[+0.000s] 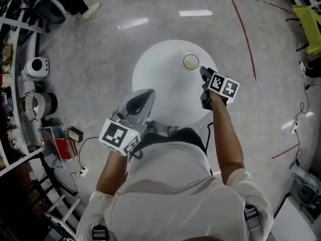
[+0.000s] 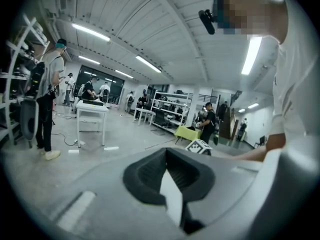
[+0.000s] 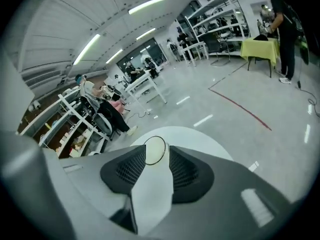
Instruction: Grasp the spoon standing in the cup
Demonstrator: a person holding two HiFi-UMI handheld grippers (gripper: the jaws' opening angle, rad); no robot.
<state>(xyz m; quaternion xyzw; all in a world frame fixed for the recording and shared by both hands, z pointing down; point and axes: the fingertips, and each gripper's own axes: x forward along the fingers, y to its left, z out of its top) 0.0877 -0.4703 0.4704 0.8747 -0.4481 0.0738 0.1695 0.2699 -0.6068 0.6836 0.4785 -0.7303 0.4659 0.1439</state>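
Observation:
A round cup (image 1: 191,62) with a dark rim stands toward the far right of the round white table (image 1: 160,69). From above I cannot make out a spoon in it. My right gripper (image 1: 203,73) sits just right of and nearer than the cup, open, with nothing between its pads. In the right gripper view, the cup's rim (image 3: 154,144) shows in the gap ahead of the right gripper (image 3: 156,157). My left gripper (image 1: 146,93) hovers over the table's near left edge, shut and holding nothing. Its tips meet in the left gripper view (image 2: 166,151).
A red line (image 1: 246,34) runs across the grey floor right of the table. Shelving with clutter (image 1: 30,99) lines the left side. A yellow-green table (image 1: 308,19) stands at the far right. A person's foot (image 1: 90,9) shows at the top left, and cables lie on the floor.

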